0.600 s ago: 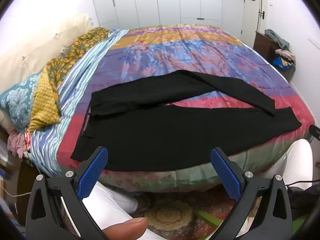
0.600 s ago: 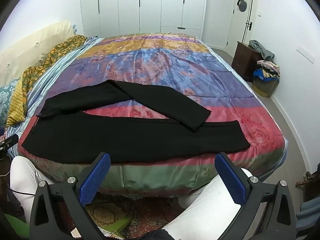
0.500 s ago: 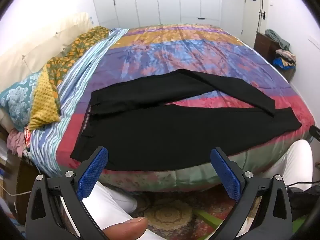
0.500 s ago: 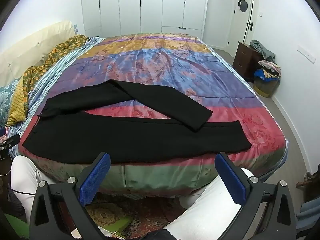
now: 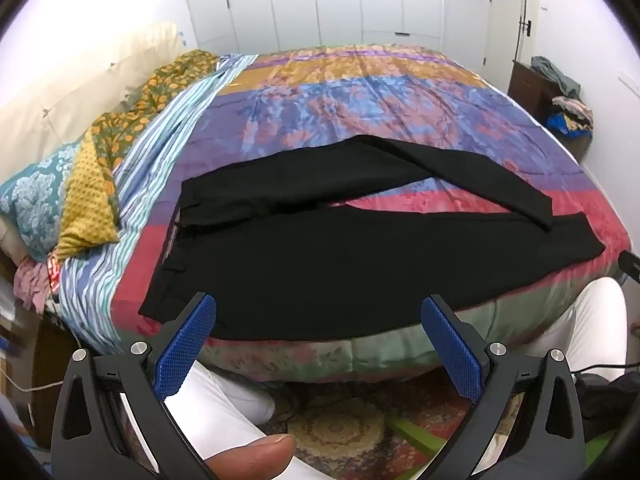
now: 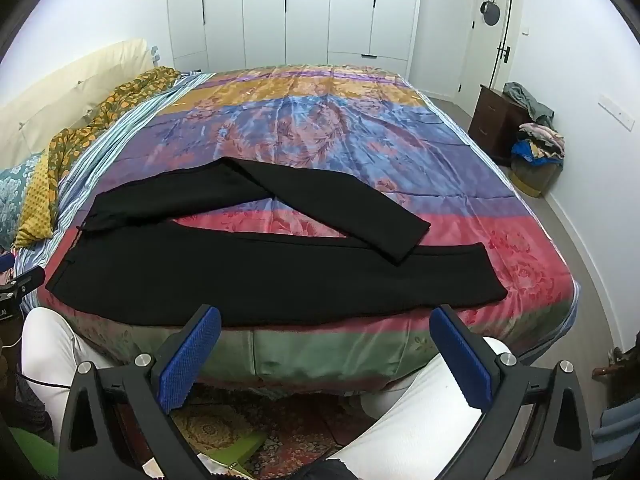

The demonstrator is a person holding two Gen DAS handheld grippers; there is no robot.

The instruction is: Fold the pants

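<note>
Black pants (image 5: pixel 320 264) lie flat near the front edge of the bed, waistband at the left, legs running right. The near leg lies straight; the far leg angles across, its cuff resting on the near leg at the right. They also show in the right wrist view (image 6: pixel 280 272). My left gripper (image 5: pixel 318 330) is open and empty, held off the bed's front edge below the waist half. My right gripper (image 6: pixel 324 340) is open and empty, held off the front edge below the leg half.
The bed has a colourful satin cover (image 6: pixel 320 128). Pillows and a patterned cloth (image 5: pixel 80 184) lie along the left. A dark nightstand with piled clothes (image 6: pixel 516 128) stands at the right wall. The person's white-trousered legs (image 6: pixel 420 408) and a patterned rug (image 5: pixel 340 424) are below.
</note>
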